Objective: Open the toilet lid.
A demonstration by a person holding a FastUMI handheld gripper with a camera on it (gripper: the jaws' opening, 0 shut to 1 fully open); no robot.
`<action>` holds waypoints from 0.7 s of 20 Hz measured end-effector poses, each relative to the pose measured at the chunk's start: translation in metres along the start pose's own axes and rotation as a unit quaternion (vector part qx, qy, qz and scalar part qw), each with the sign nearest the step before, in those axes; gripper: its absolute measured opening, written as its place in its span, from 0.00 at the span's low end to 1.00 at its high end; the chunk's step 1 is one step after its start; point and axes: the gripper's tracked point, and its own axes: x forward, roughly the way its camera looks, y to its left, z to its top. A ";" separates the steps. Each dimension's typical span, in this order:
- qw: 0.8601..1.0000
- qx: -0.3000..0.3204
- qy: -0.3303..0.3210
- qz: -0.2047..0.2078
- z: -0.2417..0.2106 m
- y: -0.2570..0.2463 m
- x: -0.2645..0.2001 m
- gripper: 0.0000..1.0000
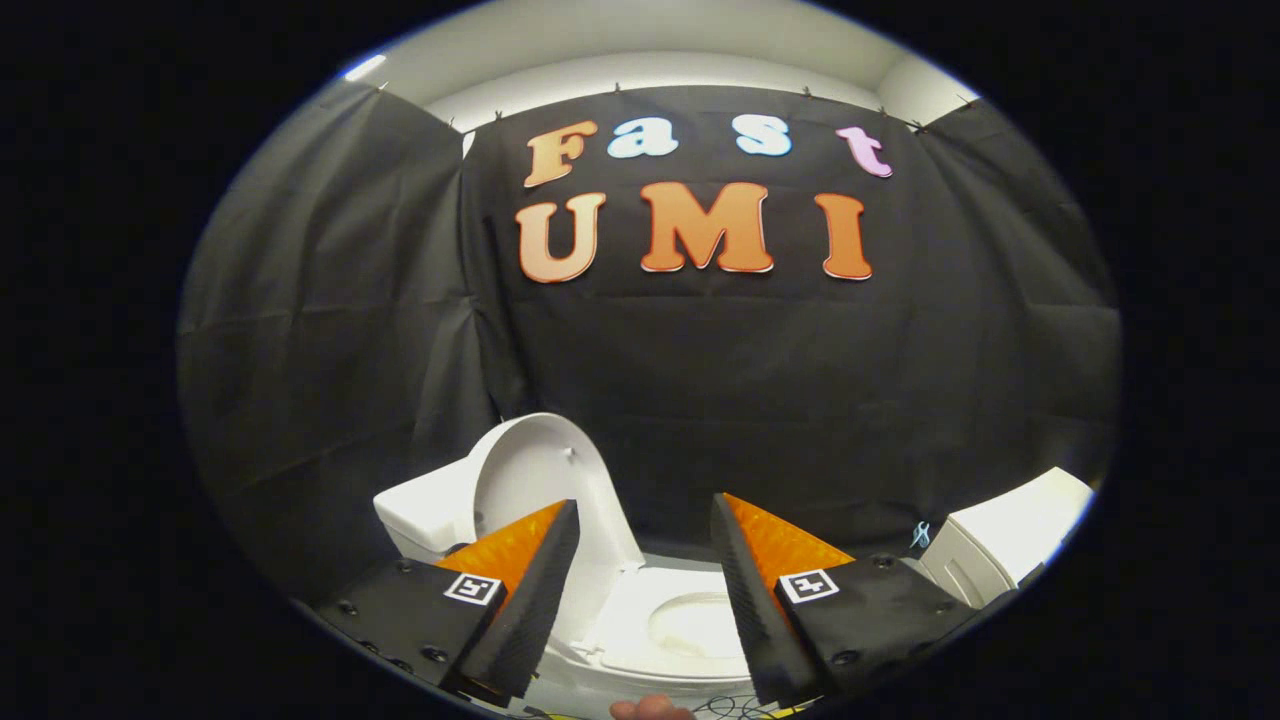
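A white toilet stands below and just beyond the fingers. Its lid [545, 475] is raised upright, leaning back against the white tank [425, 510]. The seat [650, 625] lies flat with the bowl opening visible between the fingers. My gripper [645, 520] hovers above the toilet, open, with a wide gap and nothing between its fingers. The left finger [530, 580] overlaps the lower part of the lid in the view; whether it touches is unclear.
Black cloth walls close in behind and on both sides of the toilet. A second white fixture [1000, 550] stands to the right of the right finger. A fingertip of a person's hand [650, 708] shows below the seat, near some wiring.
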 end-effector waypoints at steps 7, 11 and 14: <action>0.996 0.034 -0.053 -0.063 0.020 -0.153 -0.055 0.86; 0.992 0.050 -0.046 -0.102 -0.021 -0.233 -0.089 0.85; 0.990 0.051 -0.053 -0.122 -0.032 -0.281 -0.109 0.81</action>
